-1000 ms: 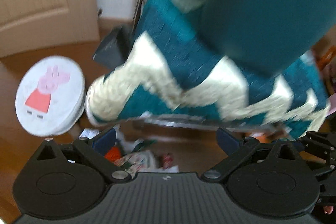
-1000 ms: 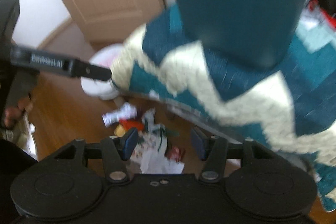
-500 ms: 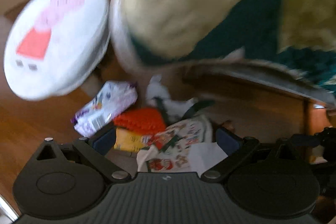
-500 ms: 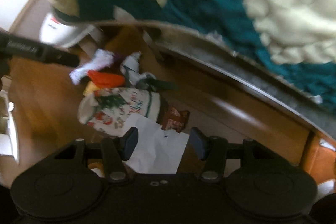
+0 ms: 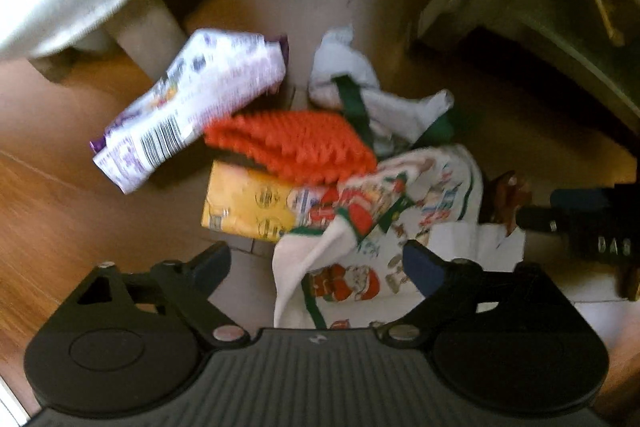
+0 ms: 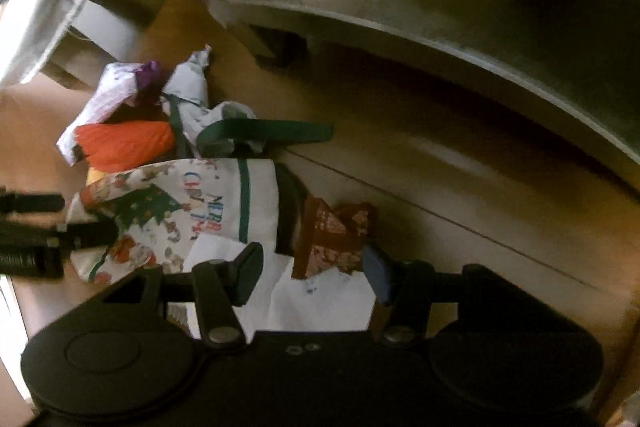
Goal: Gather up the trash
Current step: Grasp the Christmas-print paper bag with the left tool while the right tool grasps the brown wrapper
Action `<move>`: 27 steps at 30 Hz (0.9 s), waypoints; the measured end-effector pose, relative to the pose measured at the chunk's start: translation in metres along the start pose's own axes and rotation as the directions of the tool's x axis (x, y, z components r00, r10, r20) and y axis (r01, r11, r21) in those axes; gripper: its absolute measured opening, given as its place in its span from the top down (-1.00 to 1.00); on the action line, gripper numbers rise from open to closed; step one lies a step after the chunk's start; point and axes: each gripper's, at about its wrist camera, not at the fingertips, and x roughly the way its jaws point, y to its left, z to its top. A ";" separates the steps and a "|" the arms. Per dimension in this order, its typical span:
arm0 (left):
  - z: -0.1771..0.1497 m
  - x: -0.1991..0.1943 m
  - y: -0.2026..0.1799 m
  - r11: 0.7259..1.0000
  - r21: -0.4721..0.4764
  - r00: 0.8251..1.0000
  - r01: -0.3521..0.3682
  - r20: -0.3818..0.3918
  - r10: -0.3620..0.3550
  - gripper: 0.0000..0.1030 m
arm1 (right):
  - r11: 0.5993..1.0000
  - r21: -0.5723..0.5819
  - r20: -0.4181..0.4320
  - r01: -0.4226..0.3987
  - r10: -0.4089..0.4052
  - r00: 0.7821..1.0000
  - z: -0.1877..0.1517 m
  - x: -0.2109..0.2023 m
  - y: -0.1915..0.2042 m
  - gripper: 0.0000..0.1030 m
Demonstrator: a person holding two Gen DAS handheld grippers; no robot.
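A pile of trash lies on the wooden floor under furniture. In the left wrist view I see a white and purple wrapper [image 5: 188, 107], an orange ridged piece [image 5: 292, 143], a yellow packet [image 5: 248, 207], crumpled white paper with green strips [image 5: 360, 87] and a Christmas-print cloth bag [image 5: 380, 227]. My left gripper [image 5: 316, 263] is open just above the bag. In the right wrist view my right gripper [image 6: 312, 271] is open over white paper [image 6: 320, 299], close to a dark red patterned wrapper [image 6: 332, 235] and the bag [image 6: 188, 211].
A white stool's leg [image 5: 148, 31] stands at the left of the pile. A low furniture frame [image 6: 440, 27] overhangs the floor at the right. The other gripper [image 5: 592, 227] shows at the right edge of the left wrist view.
Both grippers have dropped from the blanket and stool height down close to the floor. The trash pile now fills both views. Both jaws stay open.
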 end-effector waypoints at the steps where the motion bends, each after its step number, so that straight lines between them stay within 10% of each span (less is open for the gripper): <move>1: -0.002 0.004 0.000 1.000 0.004 1.000 0.002 -0.007 -0.002 -0.72 | 1.000 0.001 -0.005 0.001 -0.001 1.000 0.001 0.005 0.000 -0.07; 10: -0.010 0.028 0.002 0.999 0.014 0.998 0.030 -0.050 -0.030 -0.08 | 1.000 0.013 -0.053 0.024 -0.023 0.998 0.006 0.038 -0.009 -0.02; 17: -0.008 0.025 0.009 0.999 -0.015 0.998 0.047 -0.042 -0.047 0.64 | 0.999 -0.025 -0.048 0.034 -0.035 0.998 0.003 0.036 -0.008 0.43; 27: -0.005 -0.033 -0.004 0.991 0.116 0.998 0.059 -0.012 -0.058 0.82 | 0.997 -0.064 0.051 0.032 -0.029 0.998 -0.016 -0.028 -0.003 0.48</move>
